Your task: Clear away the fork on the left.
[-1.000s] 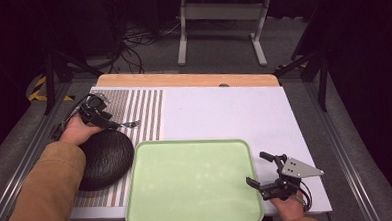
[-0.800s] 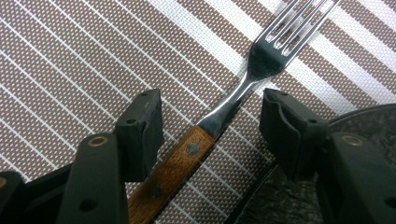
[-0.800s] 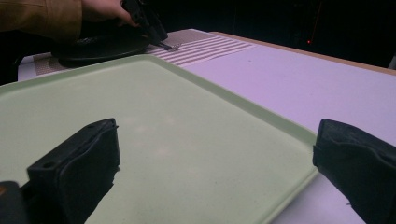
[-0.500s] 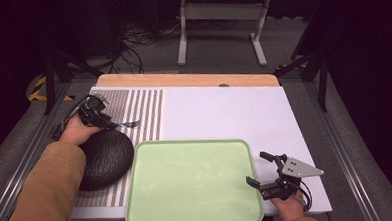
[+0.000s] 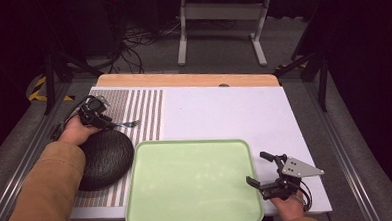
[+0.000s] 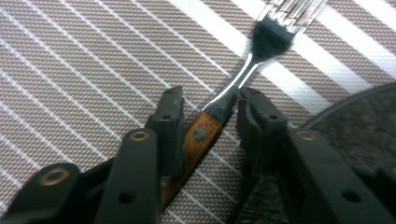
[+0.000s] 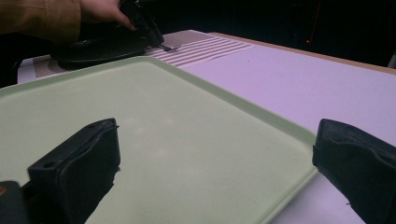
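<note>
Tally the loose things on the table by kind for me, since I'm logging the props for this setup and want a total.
Fork, wooden-handled: 1
Green tray: 1
Dark round plate: 1
Striped placemat: 1
Total: 4

Dim room: grey floor (image 5: 221, 49), tangled cables (image 5: 140, 35), a white metal stand (image 5: 219, 12).

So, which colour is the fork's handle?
Brown wood on the fork, best in the left gripper view.
</note>
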{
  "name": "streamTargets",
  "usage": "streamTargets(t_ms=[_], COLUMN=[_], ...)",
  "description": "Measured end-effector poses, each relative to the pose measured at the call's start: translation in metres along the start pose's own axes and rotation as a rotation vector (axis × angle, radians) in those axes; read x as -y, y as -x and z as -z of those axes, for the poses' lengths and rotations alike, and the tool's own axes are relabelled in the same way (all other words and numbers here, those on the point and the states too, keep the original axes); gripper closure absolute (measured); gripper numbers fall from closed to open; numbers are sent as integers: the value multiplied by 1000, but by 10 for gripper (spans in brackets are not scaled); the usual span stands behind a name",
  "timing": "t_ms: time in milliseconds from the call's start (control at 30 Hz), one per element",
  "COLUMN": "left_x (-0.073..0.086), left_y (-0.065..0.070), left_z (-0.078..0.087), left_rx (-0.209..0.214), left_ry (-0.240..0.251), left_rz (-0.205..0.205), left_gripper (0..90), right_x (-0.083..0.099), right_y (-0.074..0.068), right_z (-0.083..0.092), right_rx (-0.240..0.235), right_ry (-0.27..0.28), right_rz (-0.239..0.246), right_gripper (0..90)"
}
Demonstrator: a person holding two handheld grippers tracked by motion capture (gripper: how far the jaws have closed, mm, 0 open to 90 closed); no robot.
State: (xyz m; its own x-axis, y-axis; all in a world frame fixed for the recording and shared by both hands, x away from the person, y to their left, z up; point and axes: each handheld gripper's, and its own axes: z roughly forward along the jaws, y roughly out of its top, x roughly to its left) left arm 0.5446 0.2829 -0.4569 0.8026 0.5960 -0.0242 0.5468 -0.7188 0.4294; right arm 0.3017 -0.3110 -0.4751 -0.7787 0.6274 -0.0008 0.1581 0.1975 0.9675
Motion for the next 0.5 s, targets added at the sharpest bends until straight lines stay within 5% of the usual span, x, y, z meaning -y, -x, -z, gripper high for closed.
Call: streamTargets(t_ms=[300,500], left_x=[-1,-3], left_y=[3,7], left_z=[2,1], left_rx=[17,-4], left_ry=[-8,-24], left_rz=[-24,-80], left_gripper=[731,783], right_x=[0,0], right_y=[0,0], right_z=[0,0], right_rx=[0,-1], right_ry=[1,1], right_rz=[2,0], right_gripper=[15,15])
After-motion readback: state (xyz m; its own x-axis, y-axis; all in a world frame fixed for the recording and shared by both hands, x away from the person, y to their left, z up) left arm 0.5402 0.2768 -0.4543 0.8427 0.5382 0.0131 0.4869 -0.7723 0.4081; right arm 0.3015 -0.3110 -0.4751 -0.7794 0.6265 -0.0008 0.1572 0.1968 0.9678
